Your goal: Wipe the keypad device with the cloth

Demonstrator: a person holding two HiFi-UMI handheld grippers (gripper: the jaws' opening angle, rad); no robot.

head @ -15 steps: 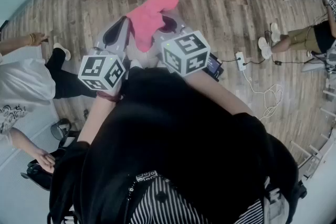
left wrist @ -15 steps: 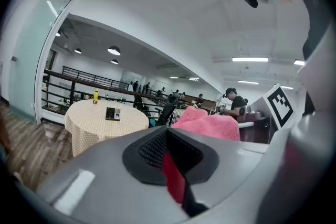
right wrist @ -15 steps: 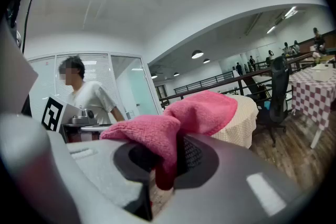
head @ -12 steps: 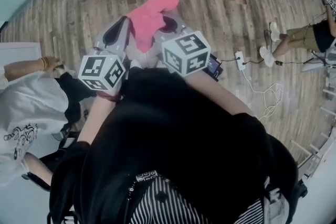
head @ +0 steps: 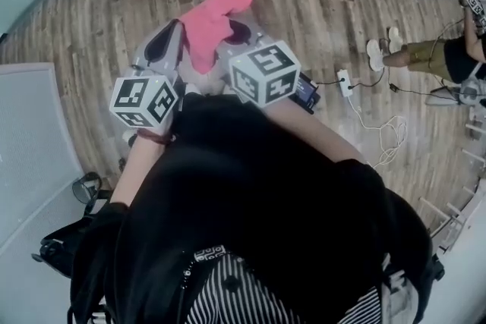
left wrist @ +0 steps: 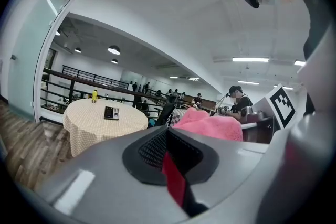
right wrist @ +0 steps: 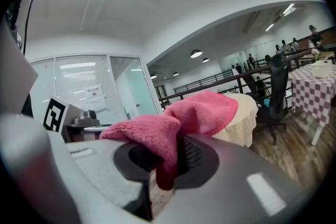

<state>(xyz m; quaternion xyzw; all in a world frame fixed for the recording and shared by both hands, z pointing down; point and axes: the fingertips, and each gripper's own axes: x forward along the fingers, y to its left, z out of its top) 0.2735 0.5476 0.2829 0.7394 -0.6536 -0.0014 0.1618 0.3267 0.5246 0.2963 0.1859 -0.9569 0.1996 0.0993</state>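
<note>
the person holds both grippers up in front of the chest, their noses tipped towards the ceiling. the right gripper (right wrist: 167, 157) has its jaws closed on the pink cloth (right wrist: 173, 123). one fold is pinched in the seam between them and a short tail hangs below the pinch. the rest bulges up and over the top of the jaws. in the head view the cloth stands above the two grippers, beside the dark recess of the right one.

the left gripper (left wrist: 169, 139) has its jaws drawn close together, with only a narrow slit between them. a thin red strip shows in that slit; i cannot tell what it is. the bulk of the cloth lies off to that gripper's right, apart from its jaws.

the keypad device (left wrist: 111, 112) lies flat on a round desk (left wrist: 86, 126) covered in a beige checked cover, well away from both grippers. a small yellow bottle (left wrist: 94, 95) stands near it, towards the far edge. the desk stands on a wooden plank floor (head: 99, 26). in the head view only its near rim shows at the top, and the device cannot be seen there.
</note>
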